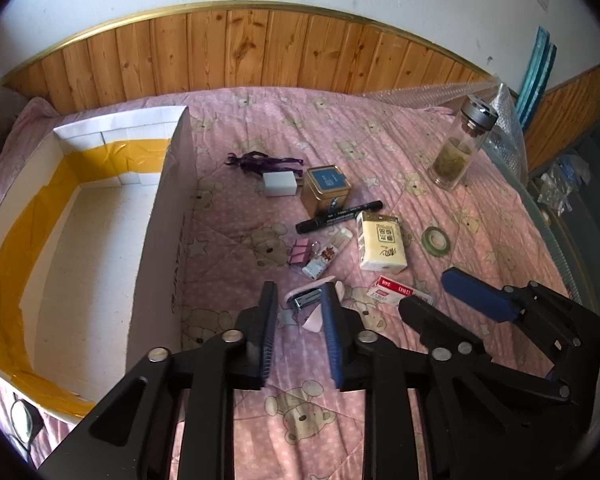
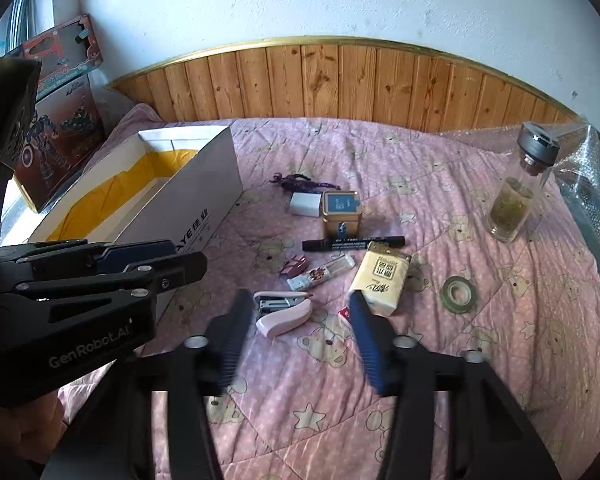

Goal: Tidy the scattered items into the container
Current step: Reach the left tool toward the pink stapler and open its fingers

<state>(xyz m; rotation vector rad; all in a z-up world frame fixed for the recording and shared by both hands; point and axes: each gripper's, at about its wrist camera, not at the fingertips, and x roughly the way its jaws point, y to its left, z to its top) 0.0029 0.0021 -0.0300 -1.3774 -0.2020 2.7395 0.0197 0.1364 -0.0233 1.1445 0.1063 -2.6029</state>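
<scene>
A white cardboard box [image 1: 168,216] lined with yellow tape lies open and empty on the left of the pink bedspread. Scattered to its right are a pink stapler [image 1: 304,300], pink binder clips [image 1: 300,252], a black marker [image 1: 338,216], a gold tin [image 1: 326,190], a tissue pack [image 1: 380,246], a green tape roll [image 1: 436,240] and a red-and-white card [image 1: 396,294]. My left gripper [image 1: 299,286] hovers just short of the stapler, narrowly open and holding nothing. My right gripper [image 2: 299,294] hangs open over the stapler [image 2: 282,312], beside the tissue pack [image 2: 382,280].
A glass bottle of tea [image 1: 458,148] stands at the far right near bubble wrap [image 2: 588,184]. A purple ribbon [image 1: 260,162] and a small white block [image 1: 278,184] lie behind the tin. Wooden panelling [image 1: 260,48] backs the bed. Toy boxes [image 2: 60,140] stand beyond the container.
</scene>
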